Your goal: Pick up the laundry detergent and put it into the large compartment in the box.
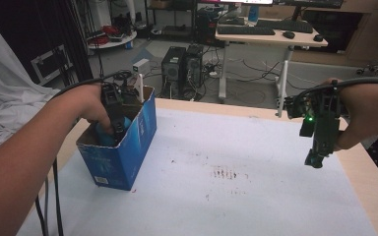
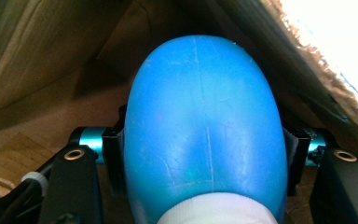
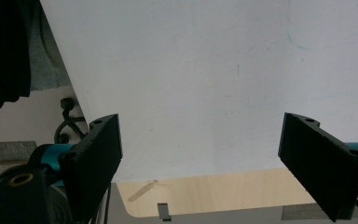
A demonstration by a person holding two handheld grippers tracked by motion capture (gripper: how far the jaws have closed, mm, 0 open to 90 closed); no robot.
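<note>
White sheeting covers the wooden table (image 1: 256, 196), computers and desks behind. From above, the left gripper (image 1: 114, 123) reaches down into the blue cardboard box (image 1: 128, 157) at the table's left, while the right gripper (image 1: 320, 147) hangs over the far right edge. Left gripper view: jaws clamped on both sides of a blue rounded object (image 2: 203, 126), deep between brown box walls. Right gripper view: jaws spread wide, nothing between them, white sheet below.
</note>
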